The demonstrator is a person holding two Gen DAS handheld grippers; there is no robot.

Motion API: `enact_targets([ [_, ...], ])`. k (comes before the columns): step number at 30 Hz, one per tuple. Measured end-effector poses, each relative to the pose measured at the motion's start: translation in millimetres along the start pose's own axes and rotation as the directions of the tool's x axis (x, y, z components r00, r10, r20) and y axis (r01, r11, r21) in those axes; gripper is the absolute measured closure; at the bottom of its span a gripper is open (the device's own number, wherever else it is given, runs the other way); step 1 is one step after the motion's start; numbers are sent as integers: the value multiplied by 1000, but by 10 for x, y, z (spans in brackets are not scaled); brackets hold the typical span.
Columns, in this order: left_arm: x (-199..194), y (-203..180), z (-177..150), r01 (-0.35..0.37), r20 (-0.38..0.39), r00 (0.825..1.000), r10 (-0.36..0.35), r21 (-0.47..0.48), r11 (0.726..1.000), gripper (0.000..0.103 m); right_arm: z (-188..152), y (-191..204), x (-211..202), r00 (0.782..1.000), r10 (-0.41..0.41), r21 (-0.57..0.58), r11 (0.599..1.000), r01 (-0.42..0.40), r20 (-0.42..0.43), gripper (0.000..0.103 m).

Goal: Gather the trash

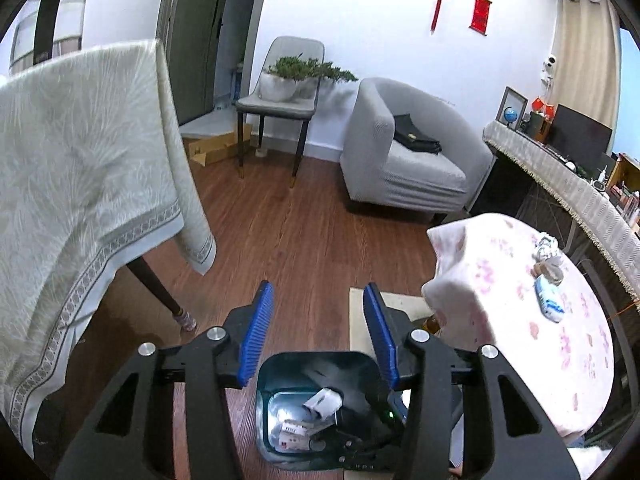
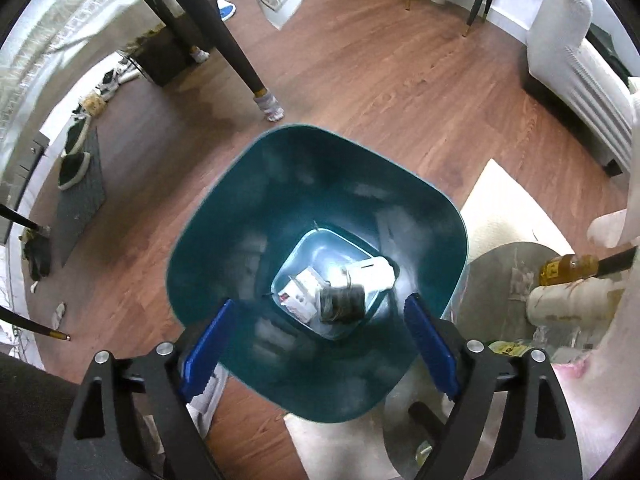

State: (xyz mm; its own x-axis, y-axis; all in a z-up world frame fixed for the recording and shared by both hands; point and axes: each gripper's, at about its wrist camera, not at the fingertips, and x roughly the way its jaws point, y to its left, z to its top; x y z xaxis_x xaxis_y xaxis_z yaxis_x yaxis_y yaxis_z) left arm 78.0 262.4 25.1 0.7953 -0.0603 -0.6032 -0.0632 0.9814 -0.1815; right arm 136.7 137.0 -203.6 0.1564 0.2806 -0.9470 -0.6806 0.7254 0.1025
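A dark teal trash bin (image 2: 248, 216) stands on the wood floor, seen from above in the right wrist view. Several pieces of trash (image 2: 340, 288) lie at its bottom: white packets and a dark item. My right gripper (image 2: 318, 314) is open and empty right over the bin's mouth. The bin (image 1: 280, 368) also shows low in the left wrist view, with trash (image 1: 320, 402) inside. My left gripper (image 1: 318, 298) is open and empty above the bin's far rim. More trash (image 1: 549, 276) lies on the pink floral table (image 1: 520, 300) at the right.
A table with a white cloth (image 1: 80, 168) hangs at the left, its dark leg (image 2: 224, 48) near the bin. A grey armchair (image 1: 404, 152) and a chair with a plant (image 1: 280, 92) stand behind. A bottle (image 2: 568, 268) and a round metal base (image 2: 500, 276) sit right of the bin.
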Motion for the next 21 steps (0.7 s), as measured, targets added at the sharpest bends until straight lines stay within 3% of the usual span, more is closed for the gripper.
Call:
enact_targets([
  [9,-104,-273,198,-10,64,998,8,37,999,54,-17,108,-848,980,100,-53,994,-92,173,16],
  [17,-133,-549,291,-13,91,996,7,67,998,54,-125,28,-1499,950,113,-96,991,-88,290,16],
  [21,-117,-712,324,1,97,995,-9,80,997,52,-173,-154,-1789,933,77,-69,996,-57,351,16],
])
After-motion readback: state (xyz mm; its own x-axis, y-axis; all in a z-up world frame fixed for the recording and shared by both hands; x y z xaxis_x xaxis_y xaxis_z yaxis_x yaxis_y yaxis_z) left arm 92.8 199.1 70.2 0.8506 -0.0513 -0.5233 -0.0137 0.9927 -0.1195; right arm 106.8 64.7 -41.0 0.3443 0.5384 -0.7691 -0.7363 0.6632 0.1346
